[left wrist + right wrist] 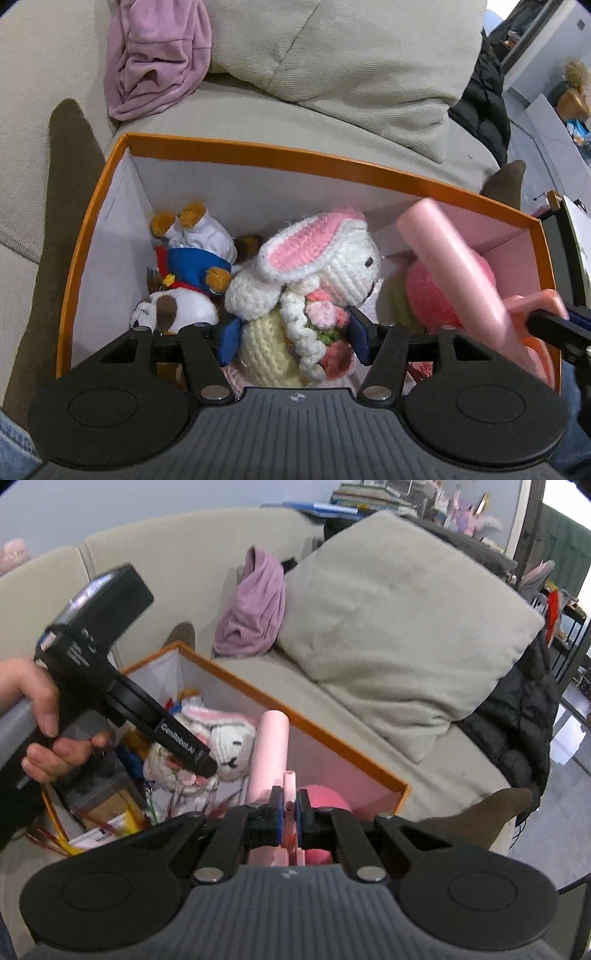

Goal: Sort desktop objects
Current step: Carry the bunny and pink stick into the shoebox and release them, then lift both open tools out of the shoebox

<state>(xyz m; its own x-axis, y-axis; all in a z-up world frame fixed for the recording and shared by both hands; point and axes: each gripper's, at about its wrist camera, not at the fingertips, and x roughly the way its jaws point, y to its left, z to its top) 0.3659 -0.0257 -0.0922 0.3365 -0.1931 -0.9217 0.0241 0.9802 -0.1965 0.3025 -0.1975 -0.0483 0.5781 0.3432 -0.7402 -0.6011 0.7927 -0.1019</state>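
Left wrist: orange box [258,152] crammed rim-to-rim

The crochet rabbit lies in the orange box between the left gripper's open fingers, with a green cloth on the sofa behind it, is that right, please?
Not quite: the cloth is purple, as the left wrist view shows. The rabbit, orange box, left gripper and sofa are as stated.

White lettering "GenRobot.AI" runs along the left hand-held gripper [192,755] finger
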